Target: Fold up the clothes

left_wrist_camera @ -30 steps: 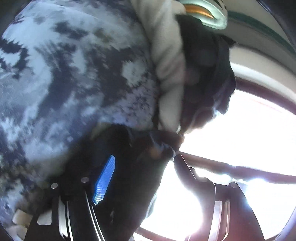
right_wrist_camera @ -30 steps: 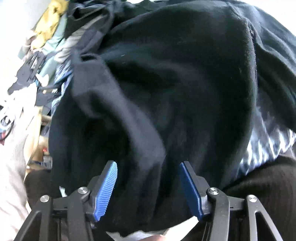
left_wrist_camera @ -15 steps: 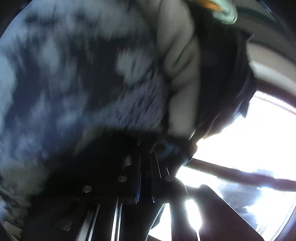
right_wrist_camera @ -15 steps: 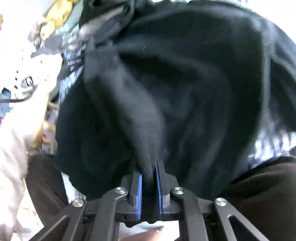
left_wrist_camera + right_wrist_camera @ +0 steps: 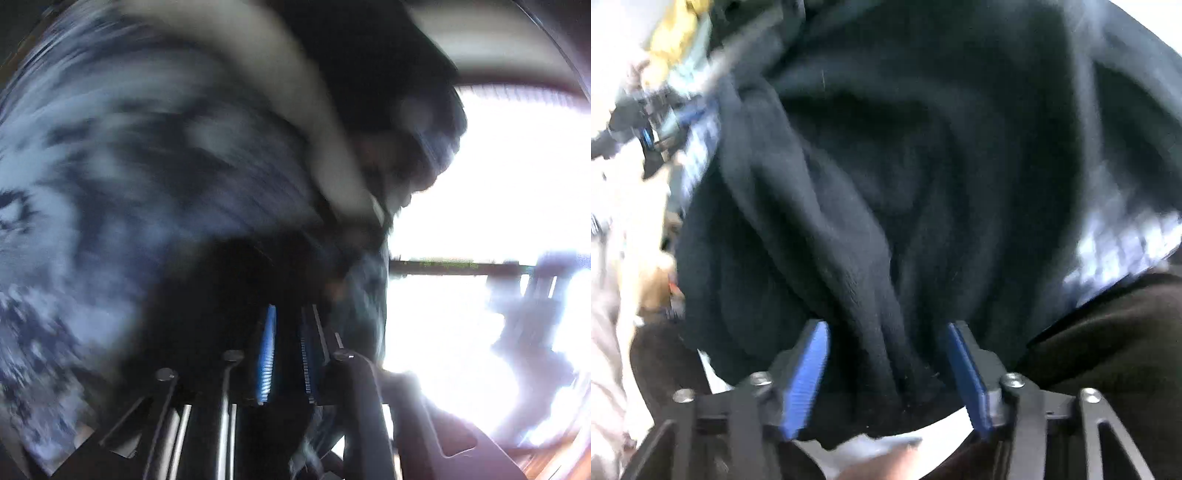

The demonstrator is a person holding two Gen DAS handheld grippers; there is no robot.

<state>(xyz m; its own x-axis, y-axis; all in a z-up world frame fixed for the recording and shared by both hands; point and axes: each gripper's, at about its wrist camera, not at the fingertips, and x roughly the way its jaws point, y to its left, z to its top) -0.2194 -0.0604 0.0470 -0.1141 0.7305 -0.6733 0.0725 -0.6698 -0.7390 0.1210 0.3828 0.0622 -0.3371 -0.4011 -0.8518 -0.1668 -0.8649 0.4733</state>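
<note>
Right gripper (image 5: 886, 363) opening, blue pads (image 5: 807, 376) apart and clear of a thick ridge of the black garment (image 5: 923, 166) running up between them, so released for now. Left gripper (image 5: 286, 354) opening too, narrow gap; whether dark cloth sits pinched there cannot be told through the blur. Black garment heaped over a blue-and-white patterned cloth (image 5: 110, 177), a cream garment (image 5: 295, 92) alongside. Probably an early step: finding fresh holds to lift and spread. Calls next for firm closure on an edge or seam, not mid-bulk. Long axis unreadable in the bunching; ridge runs up and to the left, away from the right-hand fingers
</note>
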